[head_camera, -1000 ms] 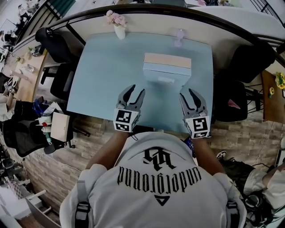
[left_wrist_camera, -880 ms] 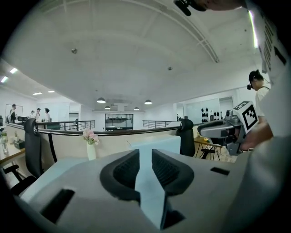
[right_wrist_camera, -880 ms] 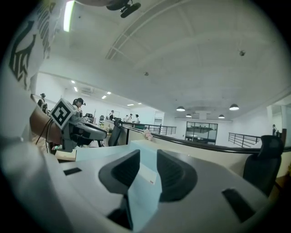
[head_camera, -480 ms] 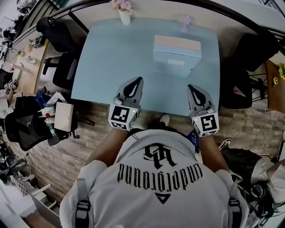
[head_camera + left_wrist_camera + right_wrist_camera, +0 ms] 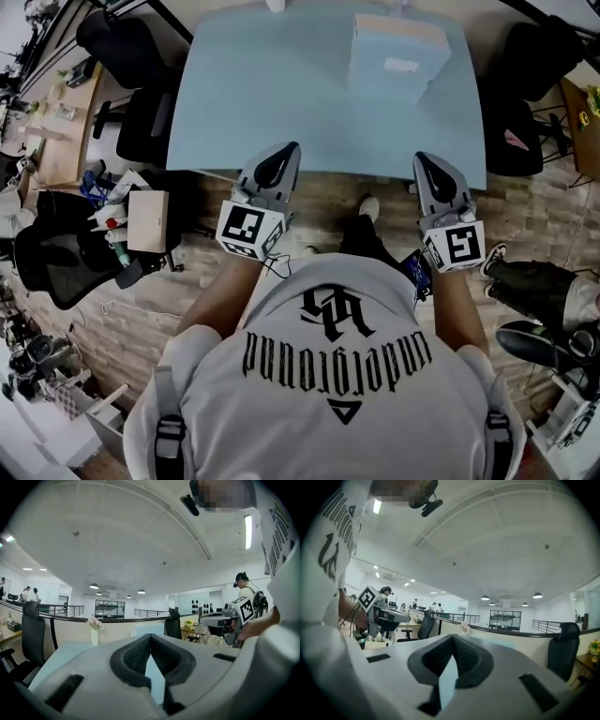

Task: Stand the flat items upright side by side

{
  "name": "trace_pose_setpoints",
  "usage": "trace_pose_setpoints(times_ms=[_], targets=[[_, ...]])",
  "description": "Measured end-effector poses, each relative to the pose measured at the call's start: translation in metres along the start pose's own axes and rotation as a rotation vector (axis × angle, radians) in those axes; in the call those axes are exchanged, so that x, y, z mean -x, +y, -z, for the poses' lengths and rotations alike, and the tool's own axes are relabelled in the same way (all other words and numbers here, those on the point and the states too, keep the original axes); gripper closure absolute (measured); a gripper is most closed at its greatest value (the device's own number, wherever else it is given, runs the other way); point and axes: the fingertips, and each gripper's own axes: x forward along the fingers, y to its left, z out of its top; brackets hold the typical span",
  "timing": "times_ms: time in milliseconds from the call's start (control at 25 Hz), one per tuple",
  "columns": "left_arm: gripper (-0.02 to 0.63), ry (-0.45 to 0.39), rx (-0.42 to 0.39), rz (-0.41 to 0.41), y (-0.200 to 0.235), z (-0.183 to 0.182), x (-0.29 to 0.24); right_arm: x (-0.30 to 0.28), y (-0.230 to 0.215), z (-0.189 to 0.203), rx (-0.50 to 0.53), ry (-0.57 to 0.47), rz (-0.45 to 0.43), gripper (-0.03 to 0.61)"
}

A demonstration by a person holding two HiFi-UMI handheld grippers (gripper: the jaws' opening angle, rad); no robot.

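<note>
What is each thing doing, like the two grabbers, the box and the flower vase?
left gripper: shut, empty
right gripper: shut, empty
box: resting on the table, untouched
vase: standing upright

An open-plan office, this one: a pale blue tabletop [image 5: 281, 94] with black office chairs [image 5: 117, 42] pulled up around it, wood-look floor [image 5: 141, 319] underneath. Round ceiling lights [image 5: 94, 586] overhead, a railing [image 5: 70, 609] behind, another desk [image 5: 199, 629] nearby, and people [image 5: 28, 593] standing in the distance.
</note>
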Motion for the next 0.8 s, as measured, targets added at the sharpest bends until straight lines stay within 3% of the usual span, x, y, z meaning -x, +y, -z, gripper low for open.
trace_pose_setpoints(times_ms=[400, 600, 800], targets=[[0.615, -0.032, -0.024, 0.092, -0.03, -0.006, 0.129, 0.076, 0.12, -0.018, -0.05, 0.007, 0.073, 0.572], [0.615, -0.049, -0.075, 0.102, -0.044, -0.015, 0.159, 0.099, 0.149, -0.023, -0.04, -0.003, 0.088, 0.572], [0.615, -0.053, -0.043, 0.092, -0.037, -0.015, 0.172, 0.105, 0.163, -0.034, -0.03, -0.017, 0.068, 0.572]])
